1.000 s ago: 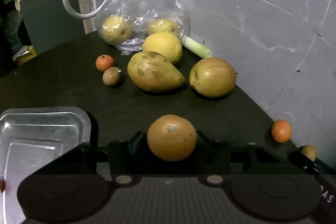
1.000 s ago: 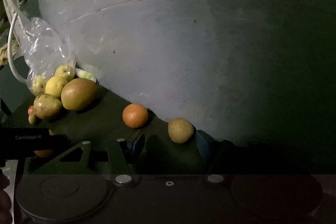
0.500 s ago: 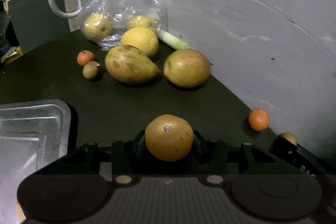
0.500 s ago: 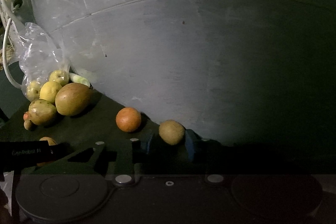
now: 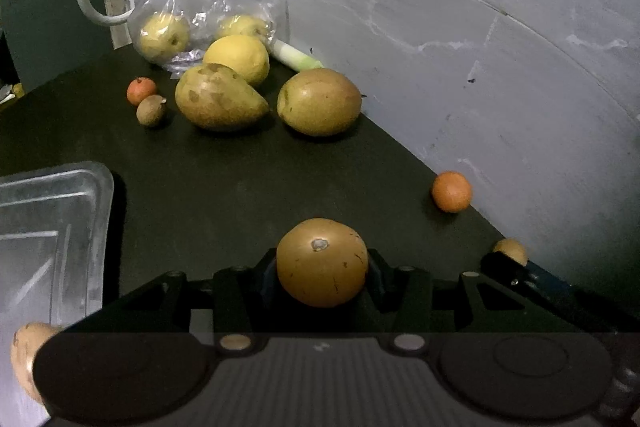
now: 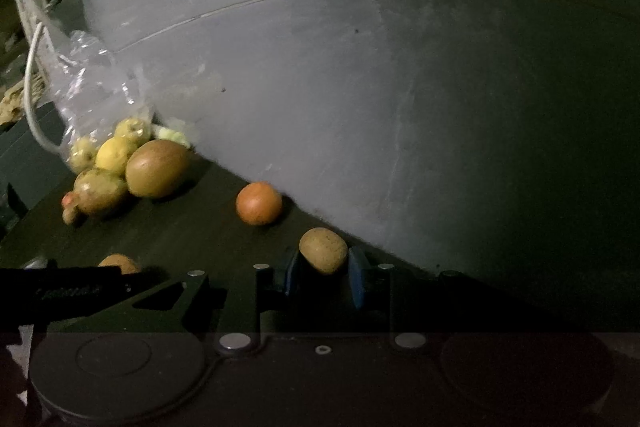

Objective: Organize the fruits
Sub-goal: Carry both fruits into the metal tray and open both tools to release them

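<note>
Presently the left gripper [image 5: 322, 267] is clamping a round brownish-orange fruit [image 5: 322, 262], stem scar facing up. The right gripper [image 6: 323, 275] is closing its blue fingers [image 6: 356, 281] around a small tan fruit [image 6: 323, 250], long axis slanting, beside the wall; contact uncertain. An orange [image 6: 258, 203] is lying near; a metal tray [image 5: 52, 227] is sitting left on the tabletop [image 5: 224, 183].

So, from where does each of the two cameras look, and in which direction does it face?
Left wrist: sits on the left tool, faces across the dark table to the grey wall; the tool grips a round brownish-orange fruit.
Right wrist: sits on the right tool, faces the same wall; its blue pads flank a small tan fruit.
Shared: the small orange citrus, and each view shows the other tool.
</note>
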A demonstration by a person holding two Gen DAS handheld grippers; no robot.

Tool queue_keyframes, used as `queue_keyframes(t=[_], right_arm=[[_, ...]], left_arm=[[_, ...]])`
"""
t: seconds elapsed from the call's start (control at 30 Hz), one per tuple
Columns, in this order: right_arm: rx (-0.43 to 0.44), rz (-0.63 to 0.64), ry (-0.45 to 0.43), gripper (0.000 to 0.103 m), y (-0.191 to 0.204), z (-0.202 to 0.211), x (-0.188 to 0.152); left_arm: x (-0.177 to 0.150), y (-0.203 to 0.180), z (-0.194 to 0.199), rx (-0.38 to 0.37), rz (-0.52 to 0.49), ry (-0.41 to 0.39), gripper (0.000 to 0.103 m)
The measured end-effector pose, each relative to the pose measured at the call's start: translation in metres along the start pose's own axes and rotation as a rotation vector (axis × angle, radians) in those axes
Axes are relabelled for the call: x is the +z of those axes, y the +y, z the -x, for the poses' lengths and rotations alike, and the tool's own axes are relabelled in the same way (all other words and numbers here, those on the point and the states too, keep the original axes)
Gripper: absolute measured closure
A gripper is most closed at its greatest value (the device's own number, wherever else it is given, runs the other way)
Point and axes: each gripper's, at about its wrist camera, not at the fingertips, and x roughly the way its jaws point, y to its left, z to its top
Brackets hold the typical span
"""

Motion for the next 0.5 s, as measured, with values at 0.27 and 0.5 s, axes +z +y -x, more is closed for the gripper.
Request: queue_keyframes(t=[0.27, 0.5], right_arm=[[0.055, 0.038, 0.019, 0.075, 0.010, 0.019, -0.013], [0.110, 0.065, 0.014, 0.075, 0.027, 0.037, -0.023]], left_arm=[[-0.013, 0.005, 0.020, -0.007, 0.001, -0.007, 0.055], [-0.023, 0.019, 0.047, 0.005, 0.029, -0.032, 0.055]])
